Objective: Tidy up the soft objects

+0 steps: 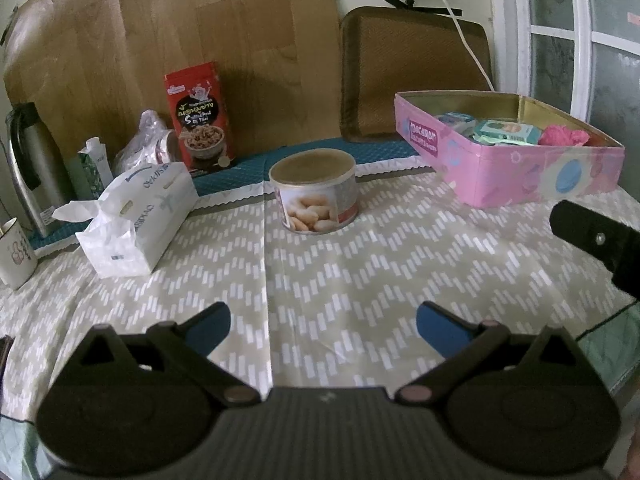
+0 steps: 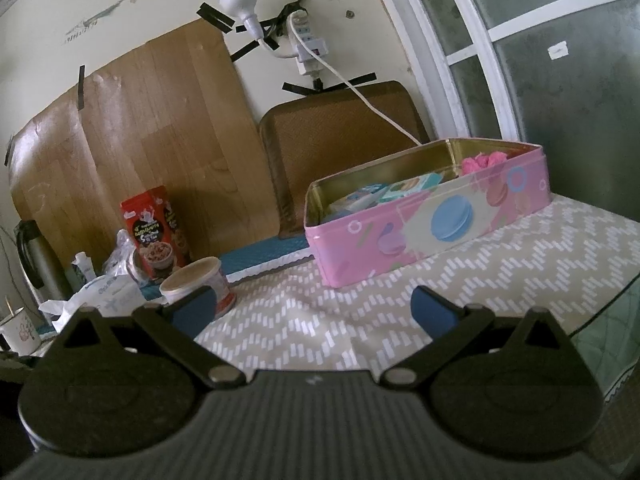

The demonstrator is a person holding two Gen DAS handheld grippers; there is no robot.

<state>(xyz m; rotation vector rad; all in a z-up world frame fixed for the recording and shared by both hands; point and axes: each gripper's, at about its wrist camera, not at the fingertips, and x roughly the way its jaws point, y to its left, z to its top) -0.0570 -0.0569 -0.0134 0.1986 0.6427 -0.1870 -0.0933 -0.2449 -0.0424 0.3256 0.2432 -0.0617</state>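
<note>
A pink tin box (image 1: 532,178) stands open at the table's back right; it also shows in the right wrist view (image 2: 424,224). Inside lie a pink soft bundle (image 1: 564,136) (image 2: 482,160) and several teal packets (image 1: 506,132) (image 2: 404,190). A white tissue pack (image 1: 140,220) (image 2: 108,300) lies at the left. My left gripper (image 1: 322,330) is open and empty above the tablecloth. My right gripper (image 2: 314,312) is open and empty, in front of the tin box; part of it shows at the right edge of the left wrist view (image 1: 592,240).
A round biscuit can (image 1: 314,190) (image 2: 204,284) stands mid-table. A red snack box (image 1: 198,116), a plastic bag (image 1: 146,144), a steel flask (image 1: 34,168) and a mug (image 1: 14,254) sit along the back left. A brown cushion (image 1: 412,72) leans on the wall.
</note>
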